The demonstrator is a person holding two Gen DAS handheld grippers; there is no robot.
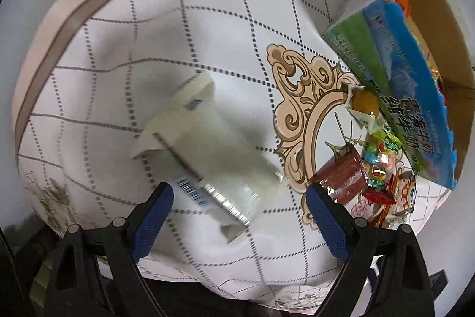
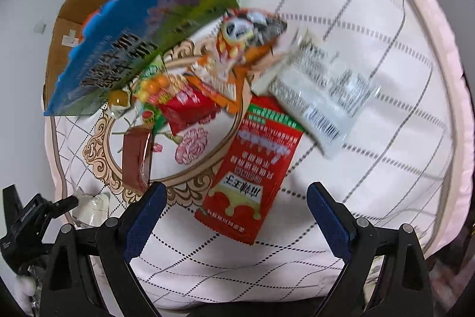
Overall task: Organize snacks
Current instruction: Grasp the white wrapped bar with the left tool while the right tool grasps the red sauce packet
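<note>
Red sachet (image 2: 252,165) flat on cushion, touching pale, blurred packet (image 2: 323,97); small snacks (image 2: 178,97) heaped beside.

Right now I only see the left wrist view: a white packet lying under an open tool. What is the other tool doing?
Observer: The right tool is open above the near end of a long red packet that lies flat on the checked cushion.
Operator: Are there any snacks beyond that one?
Observer: Yes, a pale packet with a barcode lies at its far end, on the right.
</note>
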